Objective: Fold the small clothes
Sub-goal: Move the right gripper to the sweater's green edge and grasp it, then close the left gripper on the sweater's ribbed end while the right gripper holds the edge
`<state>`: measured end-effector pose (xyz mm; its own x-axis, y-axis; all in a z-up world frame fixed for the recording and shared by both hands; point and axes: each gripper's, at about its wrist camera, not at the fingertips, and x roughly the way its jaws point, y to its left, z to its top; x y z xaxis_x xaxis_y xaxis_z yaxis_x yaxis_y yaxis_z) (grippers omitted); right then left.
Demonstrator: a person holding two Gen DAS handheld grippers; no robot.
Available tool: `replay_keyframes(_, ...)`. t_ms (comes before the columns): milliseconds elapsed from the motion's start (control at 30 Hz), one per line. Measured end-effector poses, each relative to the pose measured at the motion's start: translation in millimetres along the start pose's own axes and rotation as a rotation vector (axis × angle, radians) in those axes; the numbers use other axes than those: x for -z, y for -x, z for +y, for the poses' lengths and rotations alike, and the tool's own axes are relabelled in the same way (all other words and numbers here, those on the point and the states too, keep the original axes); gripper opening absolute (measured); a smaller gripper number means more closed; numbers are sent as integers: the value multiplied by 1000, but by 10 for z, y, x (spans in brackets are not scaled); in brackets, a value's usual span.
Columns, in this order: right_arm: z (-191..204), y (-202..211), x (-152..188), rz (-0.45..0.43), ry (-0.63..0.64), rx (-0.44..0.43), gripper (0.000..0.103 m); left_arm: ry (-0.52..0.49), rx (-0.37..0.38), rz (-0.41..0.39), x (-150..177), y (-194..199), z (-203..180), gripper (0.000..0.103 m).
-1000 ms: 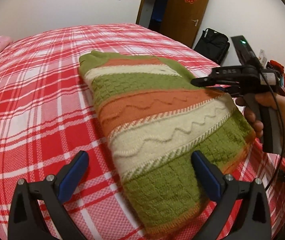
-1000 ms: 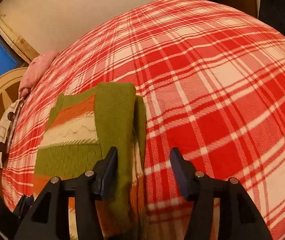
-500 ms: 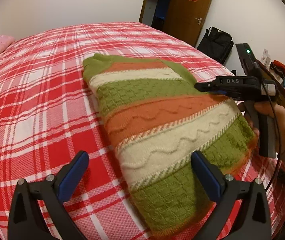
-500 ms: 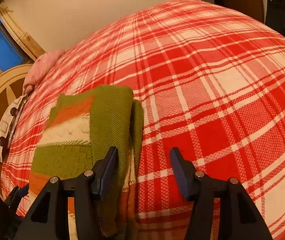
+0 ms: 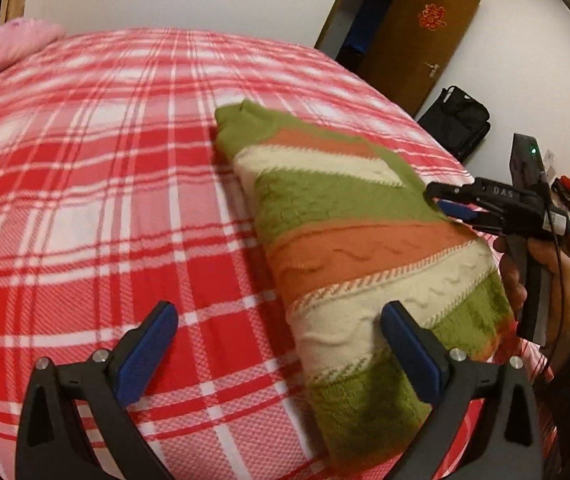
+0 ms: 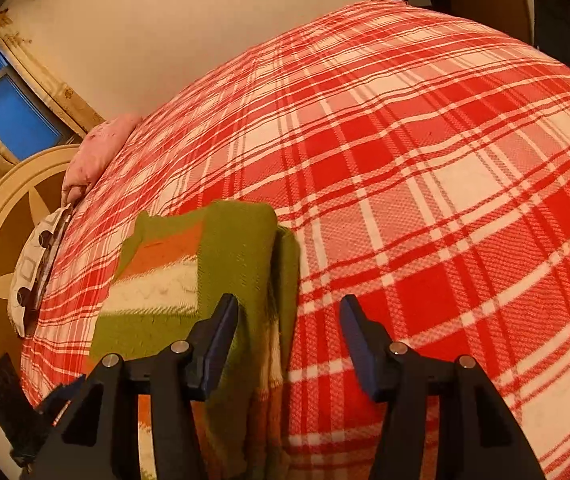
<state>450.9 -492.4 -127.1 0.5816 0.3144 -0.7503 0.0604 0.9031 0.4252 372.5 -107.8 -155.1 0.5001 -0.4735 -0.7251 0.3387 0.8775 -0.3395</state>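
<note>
A small knitted sweater (image 5: 357,240) with green, orange and cream stripes lies folded lengthwise on the red plaid bed (image 5: 105,208). My left gripper (image 5: 281,344) is open and empty above the sweater's near left edge; one pad is over the cream stripe, the other over the bedspread. My right gripper (image 6: 289,328) is open, straddling the sweater's folded right edge (image 6: 253,264). In the left wrist view the right gripper (image 5: 449,204) sits at the sweater's far right edge, held by a hand.
A pink pillow (image 5: 13,46) lies at the head of the bed, beside a round headboard (image 6: 1,232). A brown door (image 5: 425,40) and a black bag (image 5: 457,120) stand beyond the far side. Wide plaid bedspread (image 6: 445,180) lies right of the sweater.
My left gripper has shifted left and back, so the sweater sits further right in its view. My right gripper has pulled back slightly. Both grippers stay open.
</note>
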Motion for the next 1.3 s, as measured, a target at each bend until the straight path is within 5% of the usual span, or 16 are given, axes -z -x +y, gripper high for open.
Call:
replay_keyframes(233,-25,-289,-57,55,-43,-130,54,7,105,50,73,-125,-148,103)
replay_keyframes(600,-26,-515,-154,62,-35,-200,53,-57,63,66,28,-293,-323,103)
replay_keyframes(700,-31,-560,-161,72,-51,-269,42,-73,61,68,27,-298,-338,103)
replay_keyframes(900,18,-571,-150,62,-32,-271,28,-89,64,78,42,-298,-352,103)
replay_keyframes(1033,116,-522,-106,37,-7,-242,25,-107,97,80,81,-230,-409,88)
replay_keyframes(1300,179,-490,-82,9,17,-200,24,-129,99,68,109,-158,-475,74)
